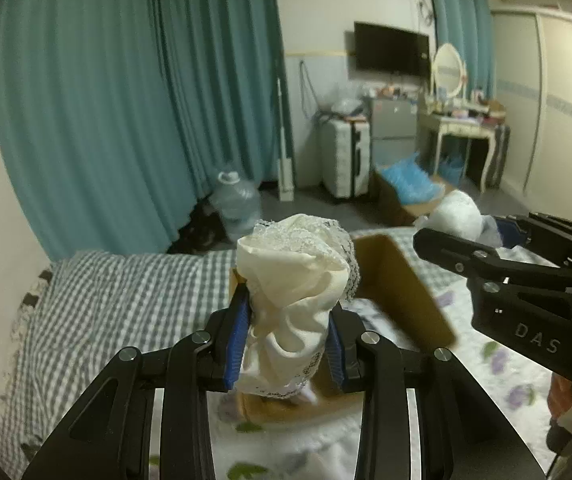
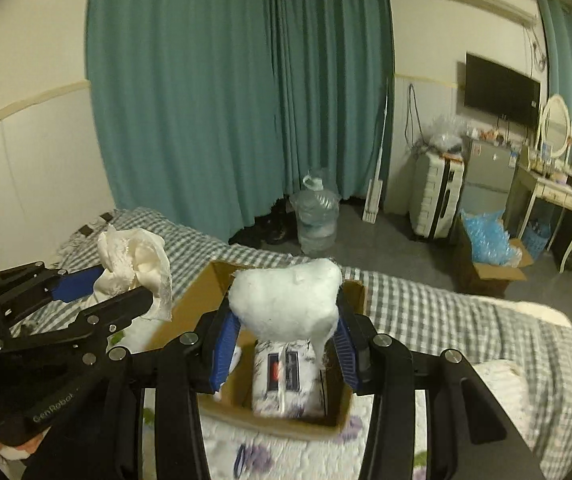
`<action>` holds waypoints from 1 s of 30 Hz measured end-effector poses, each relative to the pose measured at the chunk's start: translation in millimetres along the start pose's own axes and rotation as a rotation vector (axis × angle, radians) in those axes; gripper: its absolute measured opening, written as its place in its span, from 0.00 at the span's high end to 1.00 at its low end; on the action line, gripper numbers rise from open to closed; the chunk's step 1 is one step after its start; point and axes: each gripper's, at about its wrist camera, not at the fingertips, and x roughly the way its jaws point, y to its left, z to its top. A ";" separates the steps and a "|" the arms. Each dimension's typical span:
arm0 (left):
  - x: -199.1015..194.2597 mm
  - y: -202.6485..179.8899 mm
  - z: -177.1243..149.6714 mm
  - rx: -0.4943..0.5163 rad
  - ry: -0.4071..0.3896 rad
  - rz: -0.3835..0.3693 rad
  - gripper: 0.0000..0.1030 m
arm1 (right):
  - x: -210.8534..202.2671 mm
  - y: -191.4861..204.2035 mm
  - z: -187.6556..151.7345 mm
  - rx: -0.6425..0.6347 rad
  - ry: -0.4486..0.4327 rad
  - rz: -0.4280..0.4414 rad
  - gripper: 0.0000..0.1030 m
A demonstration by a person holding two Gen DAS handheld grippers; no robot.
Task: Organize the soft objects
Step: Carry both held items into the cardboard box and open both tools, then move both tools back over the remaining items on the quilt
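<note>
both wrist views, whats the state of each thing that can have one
left gripper: shut on the cream lace-trimmed cloth, held above the box
right gripper: shut on the white fluffy cotton wad, held above the box
brown cardboard box: open on the bed, a white patterned package inside
teal curtains: drawn shut
wall television: screen dark

A cardboard box (image 2: 190,312) sits open on the bed (image 2: 465,320), with a packet (image 2: 286,376) lying inside it. The right claw (image 2: 286,344) holds a wad of stuffing (image 2: 286,300) above the box; the left claw (image 1: 286,332), to its left, holds a lace cloth (image 1: 297,276) over the box's left edge. Beyond the bed stands a water jug (image 2: 317,216) on the floor before the curtains (image 2: 226,80), with a suitcase (image 2: 437,196) and dressing table (image 2: 553,192) farther right.
</note>
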 end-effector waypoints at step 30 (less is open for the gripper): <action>-95.0 -1.3 35.3 0.004 -0.168 0.125 0.12 | -126.7 -16.5 30.4 0.056 -0.146 -0.146 0.02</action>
